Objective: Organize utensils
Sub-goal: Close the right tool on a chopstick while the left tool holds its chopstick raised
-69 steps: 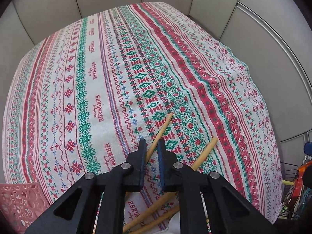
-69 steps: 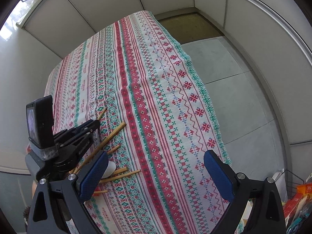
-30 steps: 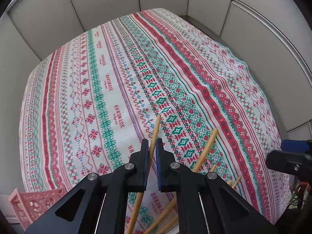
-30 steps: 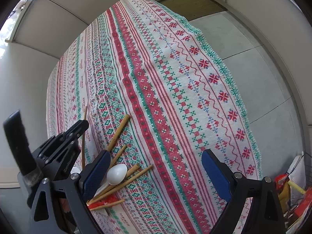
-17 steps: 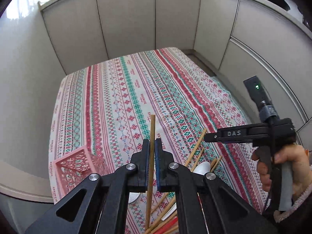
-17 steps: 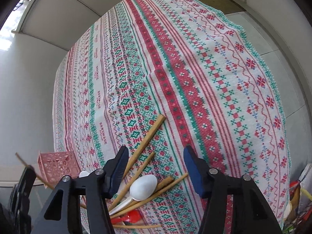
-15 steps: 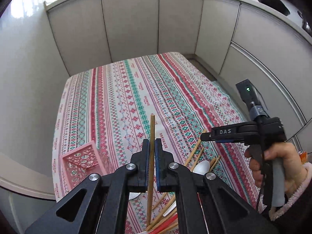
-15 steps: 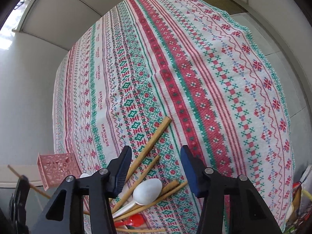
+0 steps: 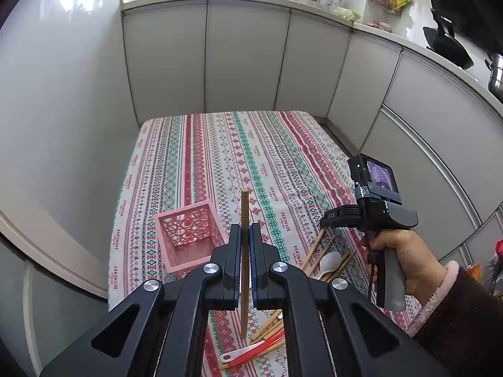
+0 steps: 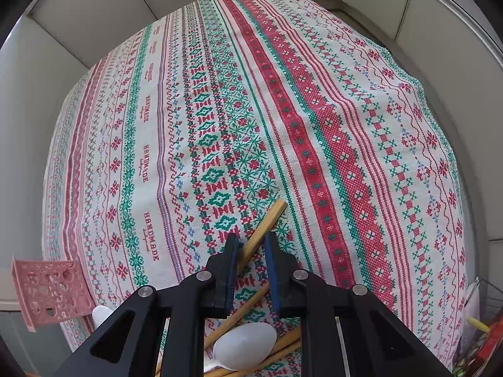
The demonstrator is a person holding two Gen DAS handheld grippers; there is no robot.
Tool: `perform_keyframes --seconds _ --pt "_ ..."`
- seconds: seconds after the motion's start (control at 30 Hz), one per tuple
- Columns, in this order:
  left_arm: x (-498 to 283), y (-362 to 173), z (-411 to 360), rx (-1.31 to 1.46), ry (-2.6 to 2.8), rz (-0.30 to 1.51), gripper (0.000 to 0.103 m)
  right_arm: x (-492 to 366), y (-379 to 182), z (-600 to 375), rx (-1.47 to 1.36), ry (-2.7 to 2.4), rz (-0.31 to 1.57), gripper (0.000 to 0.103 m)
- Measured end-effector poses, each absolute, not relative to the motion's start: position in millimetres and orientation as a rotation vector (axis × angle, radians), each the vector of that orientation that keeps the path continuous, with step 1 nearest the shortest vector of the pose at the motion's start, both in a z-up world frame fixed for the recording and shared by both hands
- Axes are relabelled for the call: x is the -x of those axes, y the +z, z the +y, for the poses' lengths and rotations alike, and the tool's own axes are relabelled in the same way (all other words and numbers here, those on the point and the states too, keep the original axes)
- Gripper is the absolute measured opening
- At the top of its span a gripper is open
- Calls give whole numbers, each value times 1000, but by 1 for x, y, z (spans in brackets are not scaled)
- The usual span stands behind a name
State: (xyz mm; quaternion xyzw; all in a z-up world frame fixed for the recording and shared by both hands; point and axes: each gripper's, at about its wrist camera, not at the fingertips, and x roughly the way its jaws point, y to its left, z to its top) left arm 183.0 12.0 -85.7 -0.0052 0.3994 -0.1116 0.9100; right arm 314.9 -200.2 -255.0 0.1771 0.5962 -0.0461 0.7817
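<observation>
In the left wrist view my left gripper [image 9: 244, 235] is shut on a wooden chopstick [image 9: 244, 207], which it holds lifted above the table. A pink lattice basket [image 9: 188, 235] stands just left of it on the patterned tablecloth [image 9: 220, 157]. To the right, a hand holds my right gripper [image 9: 327, 220] down over a pile of chopsticks and a white spoon [image 9: 330, 262]. In the right wrist view my right gripper [image 10: 251, 248] has its jaws closing around a thicker chopstick [image 10: 267, 223] that lies on the cloth. A gap shows at the right pad.
More chopsticks, a white spoon [image 10: 245, 345] and a red spoon [image 9: 251, 352] lie near the table's front edge. The pink basket [image 10: 47, 292] sits at the left edge. Grey cabinets surround the table. A wire rack [image 10: 484, 314] stands at the right.
My left gripper rose and drew back with its chopstick, which brought the basket into view. My right gripper came down over the pile and its jaws narrowed from wide apart to close around one chopstick.
</observation>
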Motion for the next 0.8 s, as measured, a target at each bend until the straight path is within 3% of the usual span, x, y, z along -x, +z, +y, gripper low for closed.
perform_keyframes --seconds 0.1,0.2,0.53,0.6,0.73,0.77,0.8 --pt "-180 -84 22 27 -220 820 5 -312 -257 -209 -484 -61 1281 13" --pt "-176 -83 29 40 -209 818 5 -308 -255 -214 -569 -1 1281 3" --pt "-163 -79 41 39 -198 799 5 -289 -228 -222 -543 13 1234 6" --pt "-165 -81 41 35 -191 805 5 -291 -234 -223 -517 -38 1267 18" --pt "-168 -83 41 22 -176 804 5 -300 -242 -219 -493 -81 1288 22" --pt "-168 -83 41 21 -174 802 5 -304 -244 -215 -487 -81 1292 33" --pt "-168 -82 42 18 -170 798 5 -306 -245 -211 -477 -85 1290 55"
